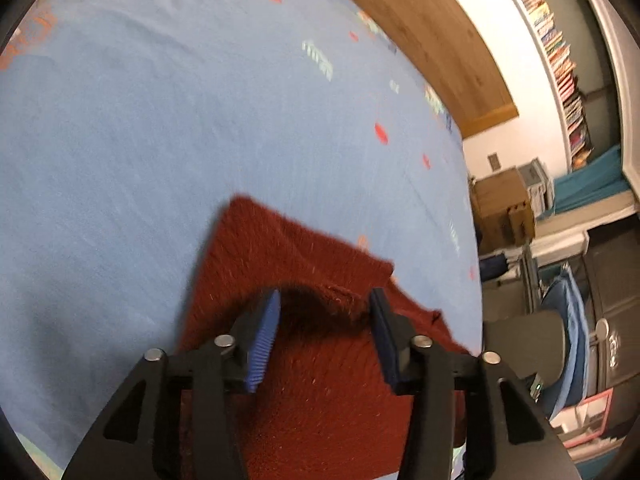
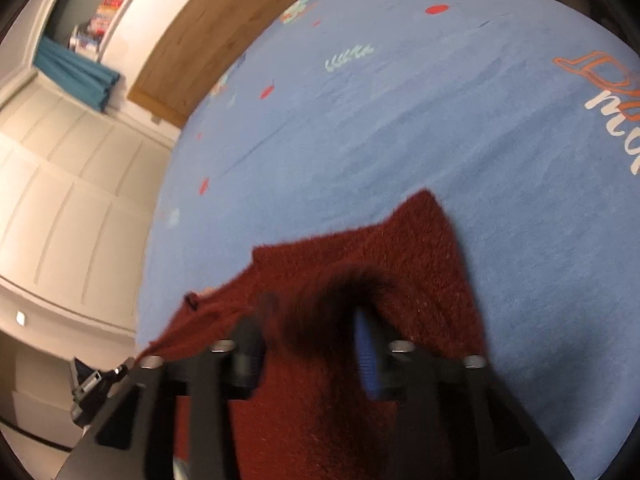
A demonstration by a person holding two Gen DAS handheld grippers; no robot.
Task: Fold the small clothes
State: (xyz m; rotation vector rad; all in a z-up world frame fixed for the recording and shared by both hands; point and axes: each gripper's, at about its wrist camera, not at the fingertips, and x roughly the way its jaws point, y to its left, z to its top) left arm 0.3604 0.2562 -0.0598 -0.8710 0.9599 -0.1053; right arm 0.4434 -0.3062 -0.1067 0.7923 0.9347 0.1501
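Note:
A dark red knitted garment [image 1: 292, 256] lies on a blue patterned bed sheet [image 1: 160, 120]. My left gripper [image 1: 325, 300] is open, its blue-padded fingers [image 1: 266, 332] standing apart over the garment's near fold, which bulges up between them. In the right wrist view the same red garment [image 2: 420, 248] lies on the sheet [image 2: 400, 120]. My right gripper [image 2: 308, 320] is open too, its fingers [image 2: 366, 356] wide apart above the cloth. That view is blurred by motion.
A wooden headboard [image 1: 432, 32] runs along the bed's far side. Bookshelves [image 1: 560, 60], cardboard boxes [image 1: 504, 208] and a chair [image 1: 560, 340] stand beyond the bed edge. White cabinet doors [image 2: 72, 184] and a teal curtain [image 2: 76, 76] show in the right wrist view.

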